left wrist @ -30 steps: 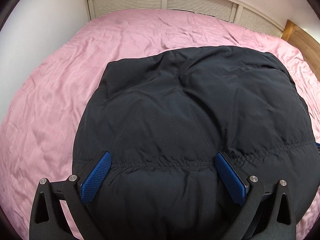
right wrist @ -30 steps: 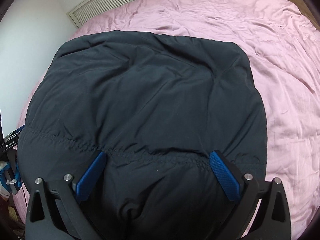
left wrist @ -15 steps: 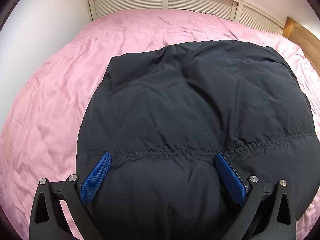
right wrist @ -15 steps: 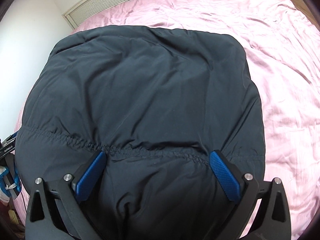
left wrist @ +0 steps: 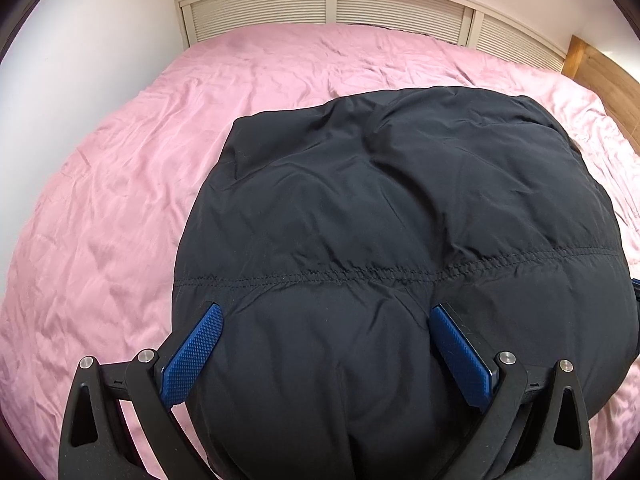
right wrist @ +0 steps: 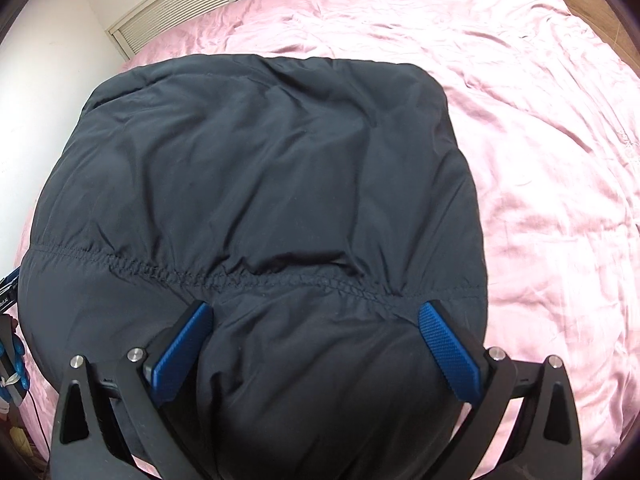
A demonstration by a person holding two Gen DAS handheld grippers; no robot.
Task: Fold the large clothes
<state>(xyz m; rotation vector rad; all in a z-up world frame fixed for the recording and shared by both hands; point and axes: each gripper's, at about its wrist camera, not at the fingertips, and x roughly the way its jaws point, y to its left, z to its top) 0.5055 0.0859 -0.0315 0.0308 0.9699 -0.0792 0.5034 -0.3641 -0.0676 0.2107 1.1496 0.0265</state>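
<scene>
The black padded jacket [left wrist: 400, 208] lies in a thick bundle on the pink bedsheet [left wrist: 120, 200], its near end bulging up between the fingers of both tools. The left gripper [left wrist: 326, 350] stands spread wide, its blue pads [left wrist: 192, 356] set against either flank of the puffy near panel just below the stitched seam [left wrist: 360, 272]; the right gripper [right wrist: 316, 346] does the same from its side, pads [right wrist: 450, 350] apart with fabric mounded between them. Neither looks clenched — the jaws straddle the bulk and do not pinch it (whether the pads press in firmly cannot be told).

The step in hand looks like carrying or pressing the near end forward over the rest. To do it well, both tools should close on the same layer at matching spots along the seam and travel together, so the fold line stays square and the padding does not slump to one side. Slick shell fabric over filling will likely slip from a shallow pinch, so a deep bite seems wise.

Room is generous ahead: open sheet runs beyond the jacket's far edge up to the slatted panel [left wrist: 320, 4]. On the left the white wall [left wrist: 80, 60] stands near the bed; to the right a wooden frame [left wrist: 600, 68] borders it. The jacket's right edge in the right view has plenty of bare sheet beside it — drifting that way is the safest.
</scene>
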